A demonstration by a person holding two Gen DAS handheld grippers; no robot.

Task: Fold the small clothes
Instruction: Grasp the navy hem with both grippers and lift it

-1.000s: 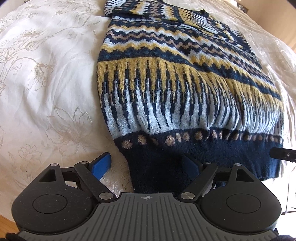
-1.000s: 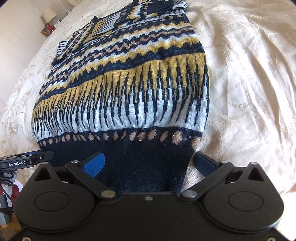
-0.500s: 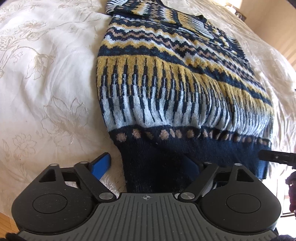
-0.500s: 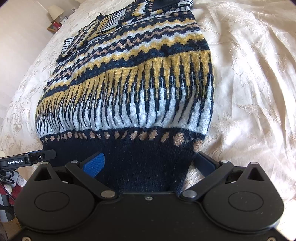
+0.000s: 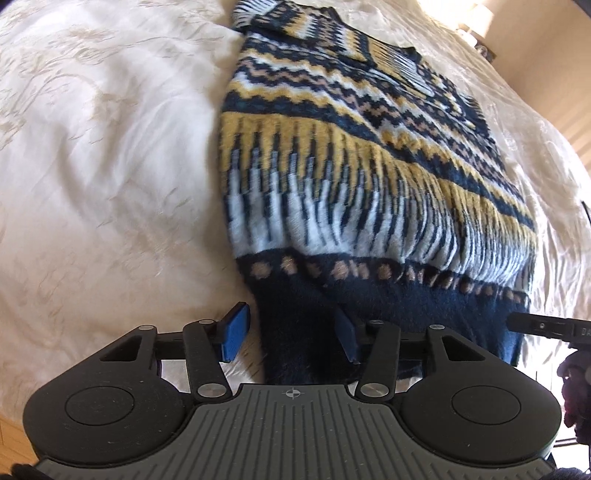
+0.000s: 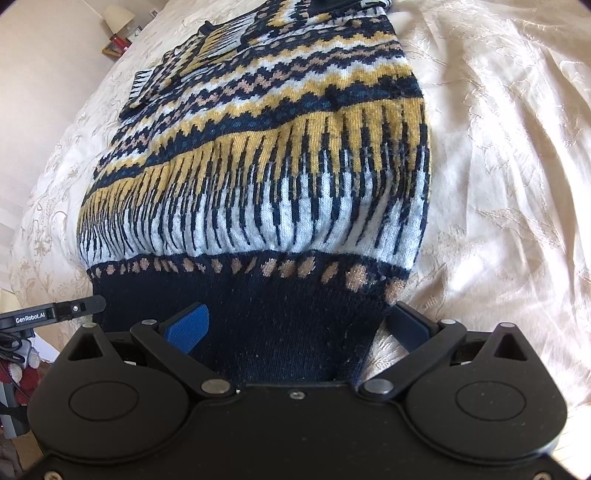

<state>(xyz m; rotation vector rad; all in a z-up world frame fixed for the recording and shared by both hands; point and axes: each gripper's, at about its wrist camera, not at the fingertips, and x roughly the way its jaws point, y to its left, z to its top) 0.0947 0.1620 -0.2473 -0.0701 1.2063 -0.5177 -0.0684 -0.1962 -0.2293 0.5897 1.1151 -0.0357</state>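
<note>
A knitted sweater (image 5: 351, 177) in navy, mustard, white and tan lies flat on the bed, hem toward me; it also shows in the right wrist view (image 6: 266, 177). My left gripper (image 5: 291, 336) is open, its blue fingers either side of the navy hem's left corner. My right gripper (image 6: 295, 325) is open, its fingers either side of the hem's right corner. The hem cloth lies between both pairs of fingers, and the pads stand apart from it. The sweater's sleeves lie folded across its far end.
The cream embroidered bedspread (image 5: 103, 177) lies under the sweater and stretches to both sides (image 6: 509, 166). The other gripper's tip (image 5: 546, 326) shows at the right edge. A lamp and nightstand (image 6: 118, 26) stand past the far corner of the bed.
Both grippers have moved forward along the sweater with the hem between their fingers. The left gripper's fingers have narrowed a little. The hem has bunched and lifted slightly.
</note>
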